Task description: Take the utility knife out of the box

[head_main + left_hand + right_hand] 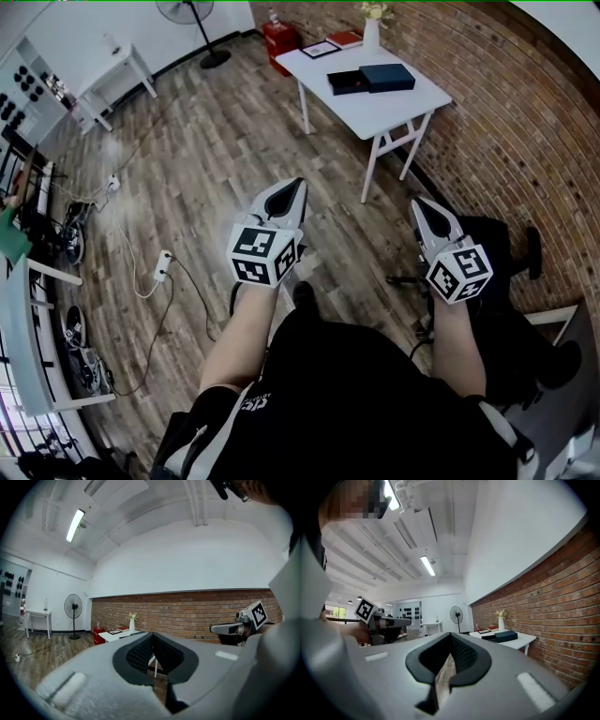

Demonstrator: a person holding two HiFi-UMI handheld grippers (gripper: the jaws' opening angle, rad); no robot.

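floorboards [216, 141] across most of the head view, wood-grain, cables [122, 225] trailing over the left side. brick wall [511, 112] down the right. white table [398, 111] up against that wall, well ahead of both grippers. closer in, left gripper [297, 185] held out roughly level over the floor, pointing toward the table, jaws pressed together, nothing between them. right gripper [418, 201] alongside, apart from it, jaws likewise closed tight and empty. standing fan [192, 13] at the far wall, small side table [120, 64] off to its left. and now the task's bit: dark blue box [387, 77] lying flat on the white table, near its middle, with a black tray [348, 82] just beside it on the left, tray or lid, hard to say which. no making out the utility knife at this range, too small to tell. behind the box, white vase [371, 34] with pale flowers, framed picture [321, 49] lying flat, red book [345, 38] at the table's back edge. power strip [162, 265] down on the floor, left of the left gripper.
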